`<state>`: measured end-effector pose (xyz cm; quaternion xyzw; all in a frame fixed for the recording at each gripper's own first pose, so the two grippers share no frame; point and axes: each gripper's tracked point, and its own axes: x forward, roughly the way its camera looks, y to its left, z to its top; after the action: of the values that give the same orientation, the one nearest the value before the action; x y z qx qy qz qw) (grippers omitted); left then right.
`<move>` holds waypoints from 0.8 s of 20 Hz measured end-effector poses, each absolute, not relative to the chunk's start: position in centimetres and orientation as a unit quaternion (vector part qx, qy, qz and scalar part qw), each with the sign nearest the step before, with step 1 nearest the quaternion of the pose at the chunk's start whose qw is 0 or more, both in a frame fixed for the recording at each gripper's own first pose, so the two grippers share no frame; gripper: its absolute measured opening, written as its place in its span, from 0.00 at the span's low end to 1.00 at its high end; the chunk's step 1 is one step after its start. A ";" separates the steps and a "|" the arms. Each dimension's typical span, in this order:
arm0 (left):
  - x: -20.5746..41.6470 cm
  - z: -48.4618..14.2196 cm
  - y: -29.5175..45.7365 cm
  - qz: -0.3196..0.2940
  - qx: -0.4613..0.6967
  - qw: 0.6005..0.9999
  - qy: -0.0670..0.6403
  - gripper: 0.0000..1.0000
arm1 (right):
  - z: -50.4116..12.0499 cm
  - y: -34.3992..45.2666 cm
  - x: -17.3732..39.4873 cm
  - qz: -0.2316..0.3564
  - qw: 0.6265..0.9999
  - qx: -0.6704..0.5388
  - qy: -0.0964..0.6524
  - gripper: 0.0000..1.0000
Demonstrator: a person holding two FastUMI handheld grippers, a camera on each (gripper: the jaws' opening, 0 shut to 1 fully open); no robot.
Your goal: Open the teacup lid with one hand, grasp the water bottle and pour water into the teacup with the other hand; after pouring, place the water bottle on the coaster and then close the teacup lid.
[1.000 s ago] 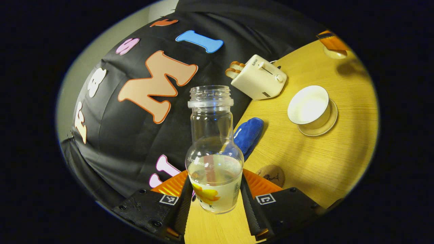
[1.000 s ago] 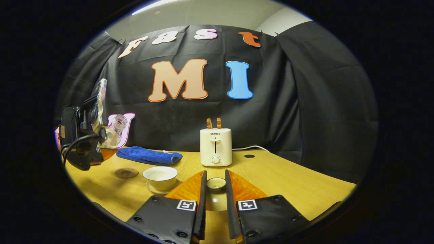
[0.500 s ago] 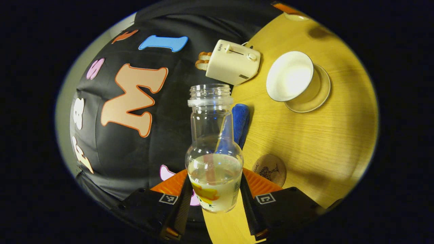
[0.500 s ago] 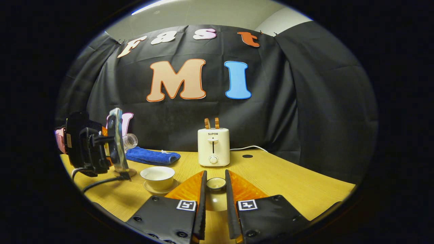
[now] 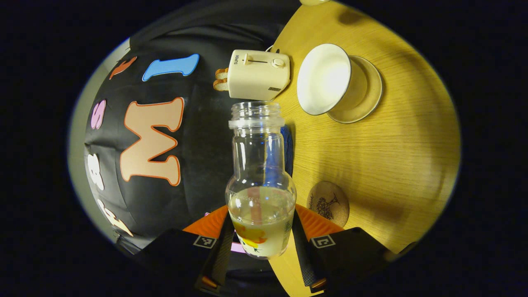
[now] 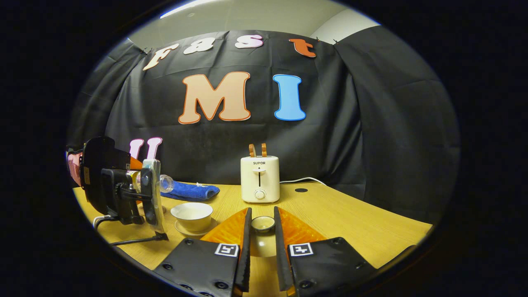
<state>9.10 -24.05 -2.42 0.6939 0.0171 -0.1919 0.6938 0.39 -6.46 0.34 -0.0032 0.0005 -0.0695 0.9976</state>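
Note:
My left gripper (image 5: 260,222) is shut on the lower body of a clear water bottle (image 5: 260,165) that has no cap and holds a little water at its base. The bottle lies tilted almost level, mouth toward the open white teacup (image 5: 324,78) on its saucer (image 5: 369,97). A round cork coaster (image 5: 328,202) lies right of the bottle. In the right gripper view my right gripper (image 6: 262,218) is shut on the teacup lid (image 6: 262,223), held above the table. The left gripper (image 6: 140,181) and bottle neck (image 6: 166,183) hang left of and above the teacup (image 6: 192,213).
A cream toaster (image 6: 260,178) with bread slices stands at the back of the wooden table (image 6: 338,218), its cable trailing right. A folded blue towel (image 6: 194,191) lies behind the teacup. The toaster (image 5: 258,74) shows beyond the bottle mouth.
My left gripper has rolled further and moved toward the teacup, tipping the bottle from a slant to near level. The right gripper and lid have stayed still.

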 end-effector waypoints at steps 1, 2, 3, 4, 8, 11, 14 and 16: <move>9.1 -2.4 -24.3 -0.191 0.700 0.687 0.016 0.67 | 0.3 -6.5 0.4 -0.069 0.998 -0.003 0.000 0.30; 9.2 -2.4 -24.3 -0.191 0.707 0.681 0.015 0.68 | 0.3 -6.5 0.4 -0.069 0.998 -0.003 0.001 0.30; 9.0 -2.4 -24.3 -0.192 0.714 0.673 0.014 0.67 | 0.4 -6.4 0.4 -0.069 0.998 -0.003 0.001 0.30; 9.1 -2.4 -24.5 -0.190 0.723 0.664 0.012 0.68 | 0.3 -6.4 0.4 -0.069 0.998 -0.003 0.001 0.30; 9.0 -2.2 -24.6 -0.186 0.752 0.633 0.003 0.67 | 0.3 -6.5 0.4 -0.069 0.998 -0.003 0.000 0.30; 9.4 -2.0 -25.0 -0.183 0.766 0.616 -0.003 0.68 | 0.3 -6.5 0.4 -0.069 0.998 -0.003 0.001 0.30; 9.1 -1.7 -25.2 -0.180 0.777 0.603 -0.011 0.68 | 0.3 -6.5 0.3 -0.068 0.998 -0.003 0.001 0.30; 9.0 -1.4 -25.4 -0.179 0.785 0.593 -0.014 0.67 | 0.4 -6.5 0.4 -0.068 0.998 -0.003 0.001 0.30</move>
<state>9.03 -25.37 -1.44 0.7852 -0.0140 -0.1786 0.5927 0.37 -6.46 0.36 -0.0030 0.0007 -0.0685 0.9976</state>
